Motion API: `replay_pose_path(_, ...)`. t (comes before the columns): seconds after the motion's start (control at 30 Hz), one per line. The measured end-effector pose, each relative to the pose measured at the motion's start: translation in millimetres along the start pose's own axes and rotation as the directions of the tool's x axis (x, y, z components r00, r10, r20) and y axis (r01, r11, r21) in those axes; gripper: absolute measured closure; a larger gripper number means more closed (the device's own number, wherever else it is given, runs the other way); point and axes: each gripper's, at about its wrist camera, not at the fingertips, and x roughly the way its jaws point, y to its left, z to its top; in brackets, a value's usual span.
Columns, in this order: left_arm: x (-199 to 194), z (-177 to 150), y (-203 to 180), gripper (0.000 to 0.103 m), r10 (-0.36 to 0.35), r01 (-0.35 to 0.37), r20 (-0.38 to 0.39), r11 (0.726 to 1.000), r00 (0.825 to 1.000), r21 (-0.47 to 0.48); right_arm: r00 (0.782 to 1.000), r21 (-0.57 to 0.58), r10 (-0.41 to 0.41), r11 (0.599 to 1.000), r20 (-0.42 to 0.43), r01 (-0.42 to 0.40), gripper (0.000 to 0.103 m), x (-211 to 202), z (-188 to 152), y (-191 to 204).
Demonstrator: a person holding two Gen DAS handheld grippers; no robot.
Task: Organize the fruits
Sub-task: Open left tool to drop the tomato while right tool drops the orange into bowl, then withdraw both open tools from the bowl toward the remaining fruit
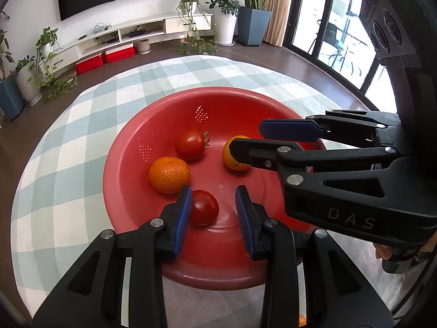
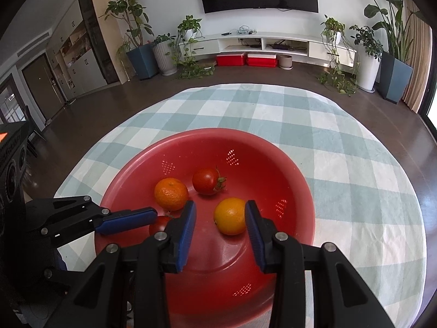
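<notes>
Right wrist view: right claw [image 2: 220,218] narrowly parted, empty, beside orange [image 2: 230,216].

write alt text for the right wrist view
A round red plastic colander on a checked tablecloth holds two tomatoes and two oranges; the right gripper hangs over the smooth yellow-orange orange, not gripping it.

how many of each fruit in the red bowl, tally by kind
tomatoes: 2, one with a stem, one near the left claw
oranges: 2, a deeper orange one, a yellower one
total: 4, all inside the red bowl
</notes>
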Motion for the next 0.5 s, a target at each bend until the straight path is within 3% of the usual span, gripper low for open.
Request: replay_pose_path(0.5, -33, -9, -1, 0.072, 0.001, 0.000, 0.064, 1.000, 0.998, -0.023, 0.994, 0.053, 0.034, 0.998, 0.100, -0.040, 0.062, -49, -22, 5)
